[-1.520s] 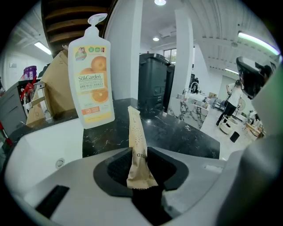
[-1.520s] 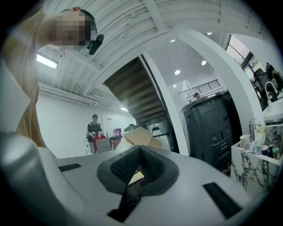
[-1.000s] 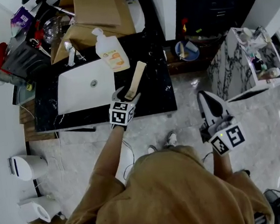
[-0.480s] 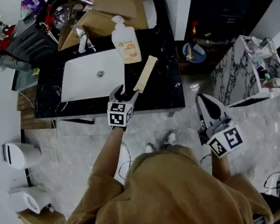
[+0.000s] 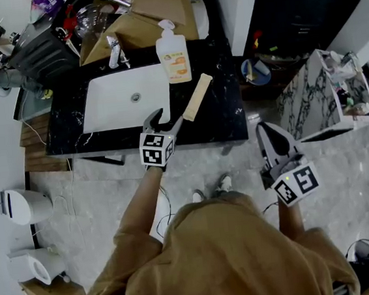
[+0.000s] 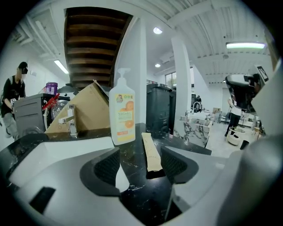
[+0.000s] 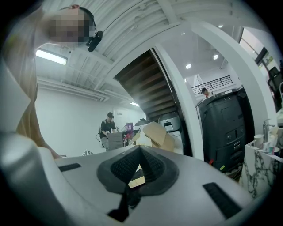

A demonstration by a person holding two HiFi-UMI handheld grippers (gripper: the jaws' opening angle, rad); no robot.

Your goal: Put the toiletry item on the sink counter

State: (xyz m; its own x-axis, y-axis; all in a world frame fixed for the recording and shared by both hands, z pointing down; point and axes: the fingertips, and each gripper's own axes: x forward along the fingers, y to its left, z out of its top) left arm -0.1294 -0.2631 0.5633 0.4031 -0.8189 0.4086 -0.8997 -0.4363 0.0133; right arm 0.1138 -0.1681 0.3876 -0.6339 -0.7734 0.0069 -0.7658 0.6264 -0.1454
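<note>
toiletry packet (image 5: 197,97) lies flat on the black sink counter (image 5: 224,116), its near end just ahead of the left gripper (image 5: 162,120), whose jaws stand spread and grip nothing. a soap bottle (image 5: 173,58) stands beyond. the right gripper (image 5: 266,128), well off to the right, is clenched on nothing.

Bare counter (image 5: 225,114) right of the flat packet (image 5: 197,97), soap bottle (image 5: 174,59) close behind, basin (image 5: 124,103) at left

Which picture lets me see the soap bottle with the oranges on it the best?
The left gripper view. There the soap bottle stands upright and big, with its pump and orange label facing the camera. The head view shows the bottle small and from above, on the black counter. The right gripper view does not show it.
</note>
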